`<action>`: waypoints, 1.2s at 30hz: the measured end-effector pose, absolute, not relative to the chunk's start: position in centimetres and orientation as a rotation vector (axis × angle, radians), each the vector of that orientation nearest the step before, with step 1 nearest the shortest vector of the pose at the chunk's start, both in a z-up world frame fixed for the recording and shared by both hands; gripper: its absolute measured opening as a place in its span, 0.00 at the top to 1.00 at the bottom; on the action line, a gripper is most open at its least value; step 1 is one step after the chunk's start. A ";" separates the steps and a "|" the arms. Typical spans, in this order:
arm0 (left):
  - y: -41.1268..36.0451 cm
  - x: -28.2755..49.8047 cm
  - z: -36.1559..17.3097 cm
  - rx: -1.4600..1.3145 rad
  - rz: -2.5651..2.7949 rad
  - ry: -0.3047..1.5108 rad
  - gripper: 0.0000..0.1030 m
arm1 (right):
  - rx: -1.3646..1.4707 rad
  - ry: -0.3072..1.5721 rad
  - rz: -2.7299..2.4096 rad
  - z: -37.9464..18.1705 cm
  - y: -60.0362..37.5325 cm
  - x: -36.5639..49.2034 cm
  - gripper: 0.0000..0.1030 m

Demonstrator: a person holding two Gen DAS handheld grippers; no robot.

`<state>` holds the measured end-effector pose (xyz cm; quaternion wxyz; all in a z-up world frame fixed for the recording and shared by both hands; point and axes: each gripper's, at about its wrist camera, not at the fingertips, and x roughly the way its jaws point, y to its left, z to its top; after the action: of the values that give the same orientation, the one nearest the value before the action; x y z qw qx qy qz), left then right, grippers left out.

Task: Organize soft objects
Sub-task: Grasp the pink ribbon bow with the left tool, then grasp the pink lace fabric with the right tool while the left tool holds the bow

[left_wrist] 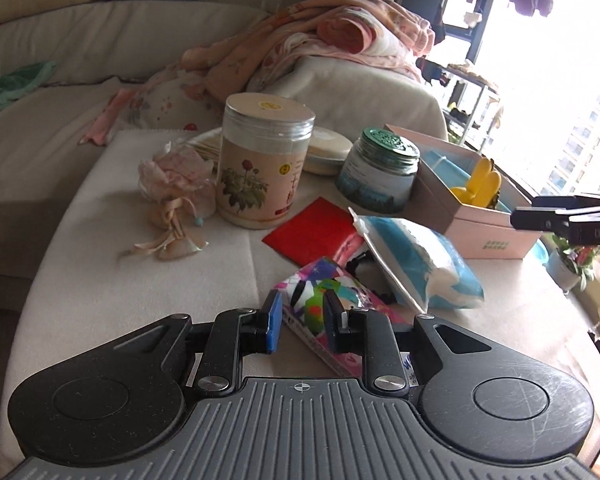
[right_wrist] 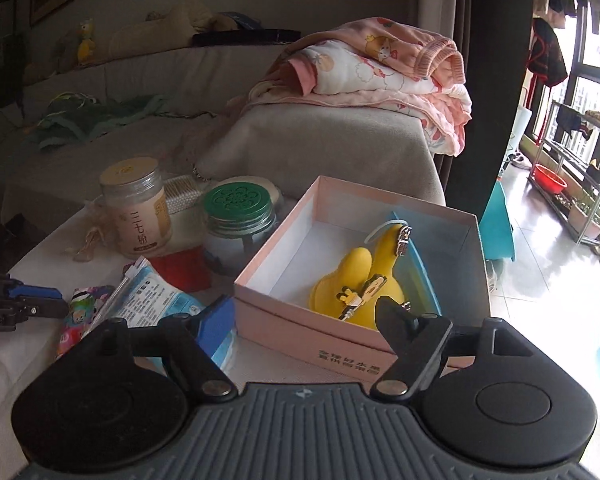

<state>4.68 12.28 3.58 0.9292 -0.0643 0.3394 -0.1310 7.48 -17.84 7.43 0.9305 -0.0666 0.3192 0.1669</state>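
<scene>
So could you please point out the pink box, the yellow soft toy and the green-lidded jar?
pink box [right_wrist: 340,340]: right wrist view, front wall.
yellow soft toy [right_wrist: 342,286]: right wrist view, body.
green-lidded jar [right_wrist: 240,200]: right wrist view, lid.

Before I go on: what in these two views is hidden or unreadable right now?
- Left gripper: left wrist view does not show whether its pads pinch the colourful packet.
- Blue pack: right wrist view, near end hidden by the right gripper.
- Pink box: left wrist view, contents mostly hidden by its wall.
- Window: overexposed.
</scene>
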 end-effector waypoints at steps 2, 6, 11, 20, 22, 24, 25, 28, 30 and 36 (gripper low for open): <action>13.3 5.4 4.4 -0.117 -0.213 0.663 0.76 | -0.150 0.679 0.379 7.1 -17.0 7.2 0.25; 15.9 8.0 6.3 -0.117 -0.140 0.603 0.76 | -0.185 0.661 0.420 6.9 -15.5 6.9 0.25; 19.0 12.9 5.7 -0.204 -0.086 0.696 0.76 | -0.170 0.674 0.441 6.3 -14.8 6.8 0.25; 16.2 14.0 1.4 0.004 -0.071 0.746 0.70 | -0.215 0.651 0.461 6.1 -12.2 7.1 0.25; 16.3 14.0 1.0 0.010 -0.090 0.734 0.70 | -0.240 0.594 0.472 7.9 -11.0 7.4 0.25; 16.4 14.2 0.9 0.017 -0.106 0.735 0.70 | -0.244 0.563 0.509 10.0 -9.4 8.4 0.25; 16.5 14.3 1.0 0.001 -0.108 0.738 0.70 | -0.241 0.550 0.528 11.1 -8.4 8.9 0.25; 16.9 14.3 1.0 -0.037 -0.119 0.730 0.76 | -0.237 0.550 0.595 14.4 -4.8 11.3 0.25; 17.6 13.9 0.9 -0.082 -0.142 0.720 0.81 | -0.229 0.574 0.628 16.1 -2.2 13.0 0.25; 20.3 10.1 0.4 -0.153 -0.130 0.667 0.82 | -0.301 0.741 0.672 15.7 6.6 17.4 0.31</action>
<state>10.12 20.31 0.40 0.9399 -0.0747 0.3270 -0.0638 17.39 6.60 15.66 0.8667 -0.1437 0.3537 0.3211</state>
